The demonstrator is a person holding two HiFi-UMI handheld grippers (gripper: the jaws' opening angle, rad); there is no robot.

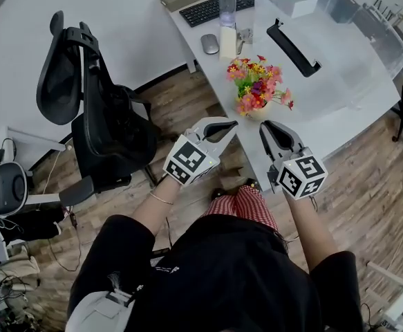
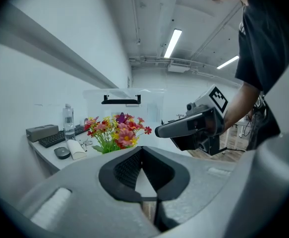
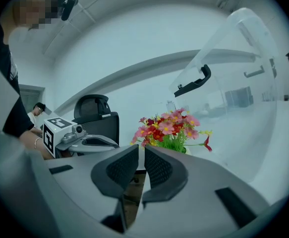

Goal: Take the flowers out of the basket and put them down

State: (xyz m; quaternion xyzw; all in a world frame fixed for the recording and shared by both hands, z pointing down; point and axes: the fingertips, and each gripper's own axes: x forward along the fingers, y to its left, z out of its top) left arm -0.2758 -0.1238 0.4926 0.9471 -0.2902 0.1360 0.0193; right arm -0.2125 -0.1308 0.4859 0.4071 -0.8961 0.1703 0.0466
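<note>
Black short-sleeved top (image 1: 236,268), red-and-white checked cloth (image 1: 241,203) at lap. Thin bracelet (image 1: 161,199) on left wrist. Black headset (image 3: 67,4) on head. On left gripper (image 1: 230,125) and right gripper (image 1: 265,127): light grey shells, black ribbed pads (image 2: 127,168), 1 cube (image 1: 189,161) each with black-and-white square markers.

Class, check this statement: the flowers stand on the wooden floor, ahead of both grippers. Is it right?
The place is wrong: the flowers stand on the white table, ahead of the left gripper and the right gripper. The head view shows it.
</note>
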